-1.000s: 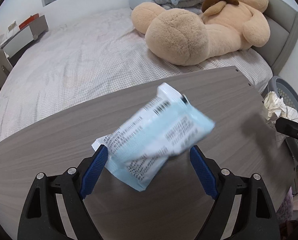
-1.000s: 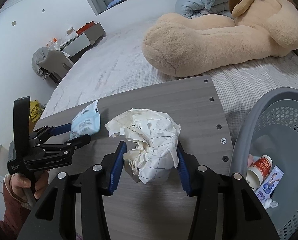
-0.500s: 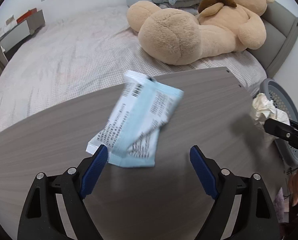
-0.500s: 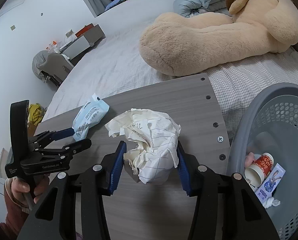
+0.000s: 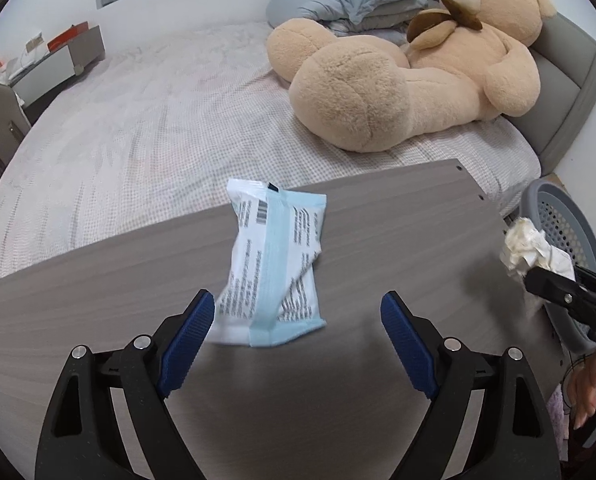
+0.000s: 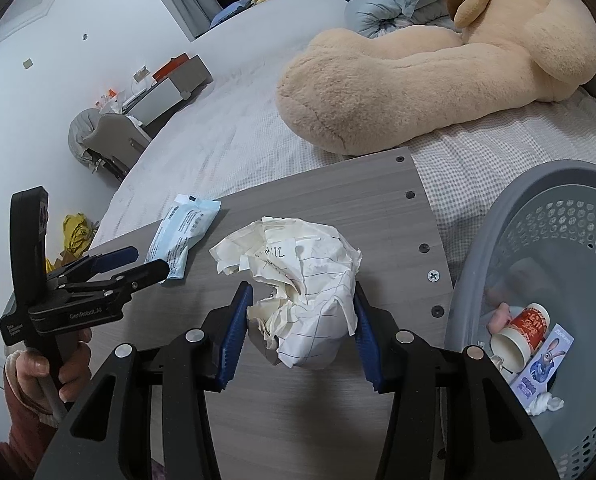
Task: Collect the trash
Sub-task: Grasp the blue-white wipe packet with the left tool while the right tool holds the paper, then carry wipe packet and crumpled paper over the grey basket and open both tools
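A pale blue and white wipes packet [image 5: 274, 264] lies flat on the grey wooden table [image 5: 377, 240]. My left gripper [image 5: 298, 318] stands open over its near end, and the pads do not press on it. In the right wrist view the same packet [image 6: 182, 236] lies just beyond the left gripper [image 6: 150, 262]. My right gripper [image 6: 301, 308] is shut on a crumpled ball of lined paper [image 6: 298, 264], held above the table near its right end. That paper ball [image 5: 533, 248] also shows at the right edge of the left wrist view.
A grey perforated basket [image 6: 557, 208] stands off the table's right end, holding a paper cup [image 6: 521, 328] and a small blue packet [image 6: 545, 360]. Behind the table is a bed [image 5: 138, 128] with a large teddy bear [image 5: 397, 88] on it.
The packet, tilted and blurred between the left fingers a second ago, has turned and come to rest lengthwise on the table. The right gripper keeps its hold on the paper ball.
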A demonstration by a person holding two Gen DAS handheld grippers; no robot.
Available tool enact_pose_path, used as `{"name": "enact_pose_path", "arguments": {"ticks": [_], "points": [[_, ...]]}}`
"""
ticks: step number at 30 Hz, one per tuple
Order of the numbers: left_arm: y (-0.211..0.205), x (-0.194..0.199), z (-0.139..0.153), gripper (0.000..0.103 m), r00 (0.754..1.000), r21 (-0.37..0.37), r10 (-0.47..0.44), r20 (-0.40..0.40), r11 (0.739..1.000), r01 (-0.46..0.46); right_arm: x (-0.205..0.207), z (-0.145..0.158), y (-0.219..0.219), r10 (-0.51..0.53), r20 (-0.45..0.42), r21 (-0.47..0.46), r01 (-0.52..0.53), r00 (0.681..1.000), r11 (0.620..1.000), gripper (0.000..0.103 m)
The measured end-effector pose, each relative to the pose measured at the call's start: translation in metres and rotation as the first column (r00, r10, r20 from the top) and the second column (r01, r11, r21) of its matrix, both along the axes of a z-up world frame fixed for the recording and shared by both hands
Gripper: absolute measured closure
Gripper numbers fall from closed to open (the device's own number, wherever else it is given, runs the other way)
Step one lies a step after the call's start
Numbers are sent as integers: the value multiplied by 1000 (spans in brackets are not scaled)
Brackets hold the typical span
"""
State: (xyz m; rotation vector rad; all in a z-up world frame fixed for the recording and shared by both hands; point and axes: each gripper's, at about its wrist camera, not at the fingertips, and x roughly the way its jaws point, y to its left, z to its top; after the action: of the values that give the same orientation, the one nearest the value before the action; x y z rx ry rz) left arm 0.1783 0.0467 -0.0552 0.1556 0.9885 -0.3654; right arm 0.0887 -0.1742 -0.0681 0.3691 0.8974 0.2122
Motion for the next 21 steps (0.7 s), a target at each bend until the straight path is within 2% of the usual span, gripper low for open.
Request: {"name": "enact_pose_path", "arguments": {"ticks": [6,11,13,18,21], "points": [[-5,24,-20,19,998,34,39,-41,999,-37,0,-2,-7,-11,1,4,11,1000,1000,56],[-10,30,-27,20,998,45,41,-48,998,-39,2,-5,-11,-16,-5,10,16,1000,1000,56],[-12,32,-28,24,998,54,45,-45,998,-43,3,-6,-11,-13,-7,11,13,1000,1000,56],[-15,34,-30,47,998,57,45,-47,997,-42,2,-6,-11,-11,-6,12,11,1000,1000,56],[-17,30,-28,53,998,54,38,-45,998,-35,1,-6,-11,-13,-7,15,13,1000,1000,56]]}}
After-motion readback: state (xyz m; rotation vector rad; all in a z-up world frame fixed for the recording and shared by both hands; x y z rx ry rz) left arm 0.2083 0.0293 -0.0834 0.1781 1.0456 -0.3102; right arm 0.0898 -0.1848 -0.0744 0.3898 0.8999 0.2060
